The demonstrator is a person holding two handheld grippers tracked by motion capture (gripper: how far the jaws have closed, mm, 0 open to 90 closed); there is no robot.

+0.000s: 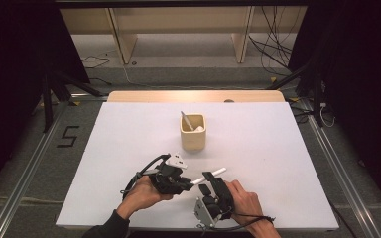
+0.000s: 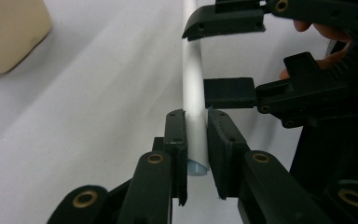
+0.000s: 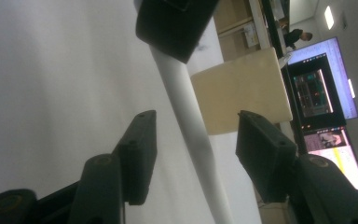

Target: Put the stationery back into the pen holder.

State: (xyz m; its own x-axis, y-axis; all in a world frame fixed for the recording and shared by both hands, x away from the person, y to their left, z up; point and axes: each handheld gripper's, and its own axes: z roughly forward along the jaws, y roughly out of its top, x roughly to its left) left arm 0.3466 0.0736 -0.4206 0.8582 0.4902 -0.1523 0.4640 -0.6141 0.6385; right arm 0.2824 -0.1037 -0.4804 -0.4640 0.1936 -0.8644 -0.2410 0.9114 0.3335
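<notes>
Two tongs (image 1: 192, 182) (image 1: 210, 181) flanking white tube (image 1: 213, 173)

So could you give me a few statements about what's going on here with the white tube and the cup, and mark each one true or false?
1. The left hand-held gripper is shut on the white tube. True.
2. The right hand-held gripper is clamped on the tube. False: its jaws stand open on either side of the tube, apart from it.
3. The cup lies tipped over. False: it stands upright on the white table.
4. Something stands in the cup. True: a thin stick leans inside it.
5. The tube touches the cup. False: it is held nearer the person, apart from the cup.
</notes>
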